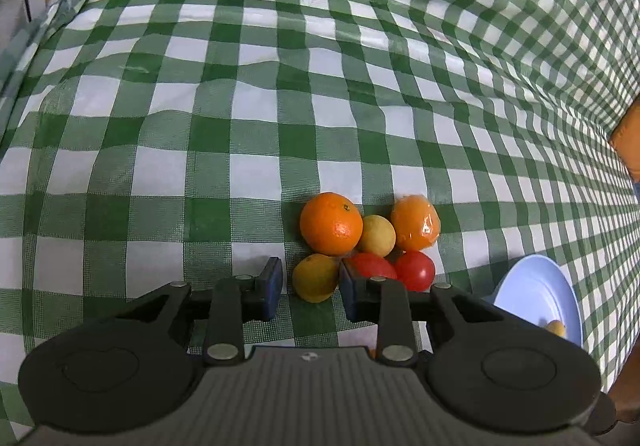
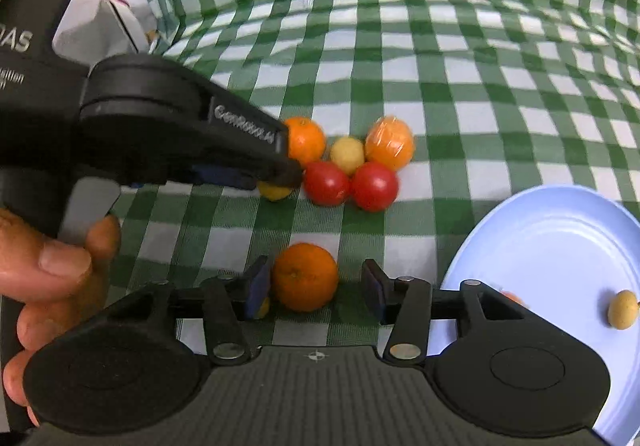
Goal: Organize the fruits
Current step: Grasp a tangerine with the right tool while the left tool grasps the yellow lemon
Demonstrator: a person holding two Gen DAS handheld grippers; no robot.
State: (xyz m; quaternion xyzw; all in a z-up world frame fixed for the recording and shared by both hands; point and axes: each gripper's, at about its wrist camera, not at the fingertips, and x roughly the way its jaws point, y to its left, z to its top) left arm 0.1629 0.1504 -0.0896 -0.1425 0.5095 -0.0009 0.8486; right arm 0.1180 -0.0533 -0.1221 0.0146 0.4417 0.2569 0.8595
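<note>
Left wrist view: the left gripper (image 1: 308,288) is hanging with fingers narrowly parted around a yellow fruit (image 1: 315,277), unpressed, on the checked worktop (image 1: 200,150).

Right wrist view: the right gripper (image 2: 316,286) is straddling an orange (image 2: 305,277), fingers wider, beside the plate (image 2: 560,238).

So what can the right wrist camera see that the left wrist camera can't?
Only the right wrist view shows a separate orange lying between the right tool's open fingers, the person's hand holding the left tool, and a small yellow fruit clearly on the blue plate.

Only the left wrist view shows the left tool's open fingers either side of a yellow fruit, not gripping it.

Both show the green checked cloth, the fruit cluster with two tomatoes and the plate.
</note>
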